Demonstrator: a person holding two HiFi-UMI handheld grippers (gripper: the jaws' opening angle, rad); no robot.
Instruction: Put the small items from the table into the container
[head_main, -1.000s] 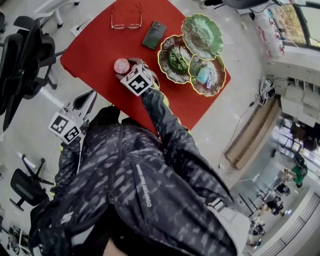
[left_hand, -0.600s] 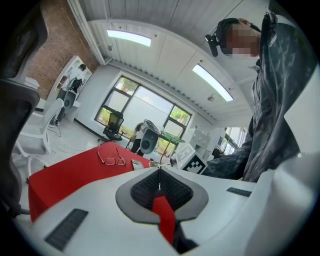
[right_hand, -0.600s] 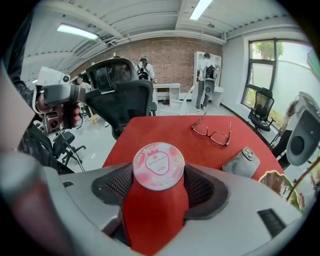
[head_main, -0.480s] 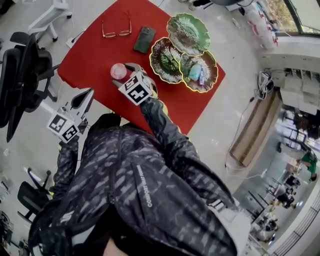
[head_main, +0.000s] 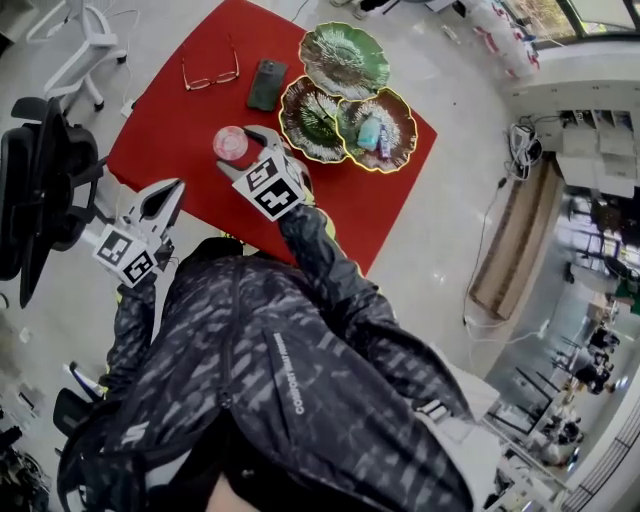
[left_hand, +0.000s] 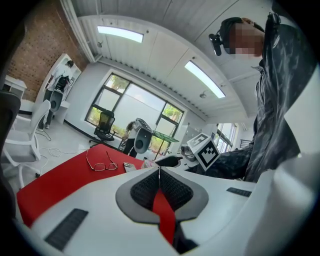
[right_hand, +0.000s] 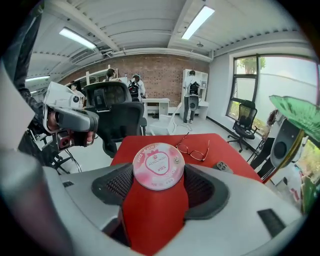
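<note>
A round pink tin (head_main: 230, 143) with a strawberry label (right_hand: 158, 166) sits between the jaws of my right gripper (head_main: 243, 150), which is shut on it over the near part of the red table (head_main: 170, 130). Beyond it lie a dark phone (head_main: 266, 84) and a pair of glasses (head_main: 210, 72). To the right stand three leaf-shaped dishes: green (head_main: 345, 60), dark (head_main: 312, 105) and brown (head_main: 390, 135), the brown one holding a teal item (head_main: 368, 132). My left gripper (head_main: 170, 192) hangs shut and empty off the table's near-left edge, its pads (left_hand: 159, 172) pressed together.
Black office chairs (head_main: 40, 190) stand on the floor left of the table, and a white chair base (head_main: 85, 30) lies beyond it. The table's right corner (head_main: 425, 130) lies just past the dishes. People and desks are far off across the room (right_hand: 192, 100).
The head view has swung, so the table sits further left in frame. My right gripper's jaws now enclose the pink tin, a little nearer the phone. The left gripper has barely moved.
</note>
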